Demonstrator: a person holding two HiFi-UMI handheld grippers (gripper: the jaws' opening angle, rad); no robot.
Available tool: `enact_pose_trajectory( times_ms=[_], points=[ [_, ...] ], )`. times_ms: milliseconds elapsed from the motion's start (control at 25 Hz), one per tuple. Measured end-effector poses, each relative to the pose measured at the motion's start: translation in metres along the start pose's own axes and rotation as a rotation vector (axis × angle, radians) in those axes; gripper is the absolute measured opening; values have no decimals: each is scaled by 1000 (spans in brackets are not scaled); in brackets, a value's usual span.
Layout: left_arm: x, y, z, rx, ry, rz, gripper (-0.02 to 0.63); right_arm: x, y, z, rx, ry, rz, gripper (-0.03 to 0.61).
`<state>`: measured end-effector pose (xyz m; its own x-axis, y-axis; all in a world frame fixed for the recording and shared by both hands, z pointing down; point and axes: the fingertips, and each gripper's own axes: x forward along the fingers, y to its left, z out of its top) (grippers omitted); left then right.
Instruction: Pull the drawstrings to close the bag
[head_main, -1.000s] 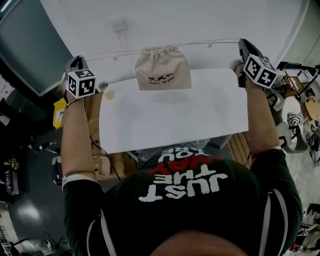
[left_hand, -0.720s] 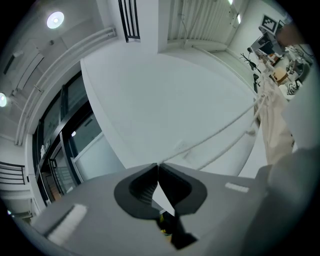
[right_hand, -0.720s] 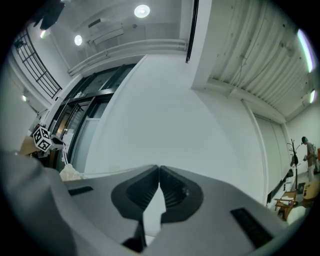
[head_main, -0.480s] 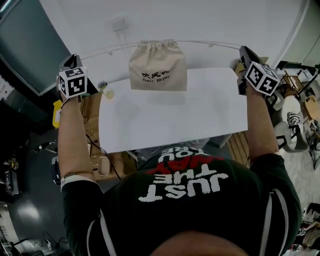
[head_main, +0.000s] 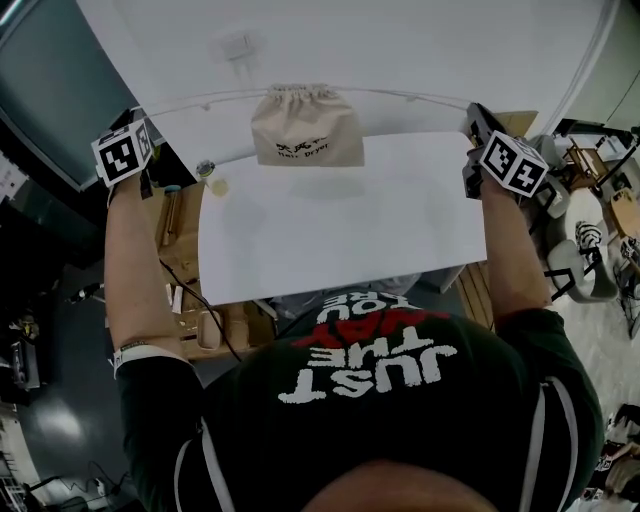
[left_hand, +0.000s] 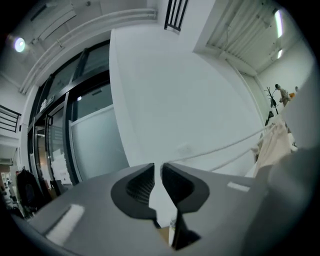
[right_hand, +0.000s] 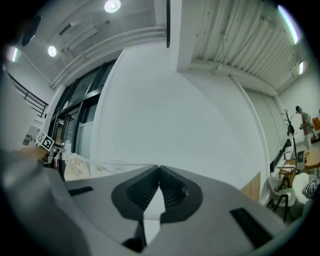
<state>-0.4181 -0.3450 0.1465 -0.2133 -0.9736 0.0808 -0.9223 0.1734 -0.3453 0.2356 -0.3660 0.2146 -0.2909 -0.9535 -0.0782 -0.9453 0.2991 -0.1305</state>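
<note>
Two cords span the work area. The white bench (head_main: 420, 50) carries a white sheet (head_main: 340, 220) along its near edge. The beige drawstring bag (head_main: 305, 128) is at the far edge of that sheet, about midway along it, with its mouth already gathered tight. Whether it rests on the bench or hangs from the cords cannot be determined.

The left drawstring (head_main: 200, 100) runs toward the bench's left edge and the right drawstring (head_main: 410, 97) toward its right edge. Both are stretched nearly straight.

The left tongs (left_hand: 158, 167) have just been opening. A narrow gap shows between the jaws. The cord reaches the tip of one jaw, but nothing is pinched. The right tongs (right_hand: 158, 169) are closed, with the right drawstring clamped at their tips.

Hazards, as judged from this state:
- With one side released, any further pull by the right tongs would likely drag or tip the bag toward the right edge instead of tightening it.
- A sudden loss of tension may let the gathered mouth loosen.
- A freed cord may drop off the left edge, making it harder to grasp again.
</note>
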Motion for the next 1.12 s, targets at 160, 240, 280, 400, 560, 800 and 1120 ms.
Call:
enact_pose_trajectory(
  times_ms=[160,240,280,400,560,800,1120],
  points=[
    [5,-9,5,-70,-24,-29,46,10,1,0,-18,12,0,11],
    [8,-8,9,-85,-38,-24,48,16,3,2,-34,13,7,11],
    [8,-8,12,-85,-53,-9,48,16,4,4,-40,10,11,11],
    [-2,-3,22,-102,-131,91,48,14,4,8,-45,-2,19,11],
    [-10,4,28,-159,-223,238,49,16,4,8,-57,-11,24,11],
    [-21,15,23,-227,-245,337,54,1,10,10,-66,-43,30,11],
    [-19,26,5,-257,-230,396,67,-6,7,5,-31,-69,55,11]
  ],
)
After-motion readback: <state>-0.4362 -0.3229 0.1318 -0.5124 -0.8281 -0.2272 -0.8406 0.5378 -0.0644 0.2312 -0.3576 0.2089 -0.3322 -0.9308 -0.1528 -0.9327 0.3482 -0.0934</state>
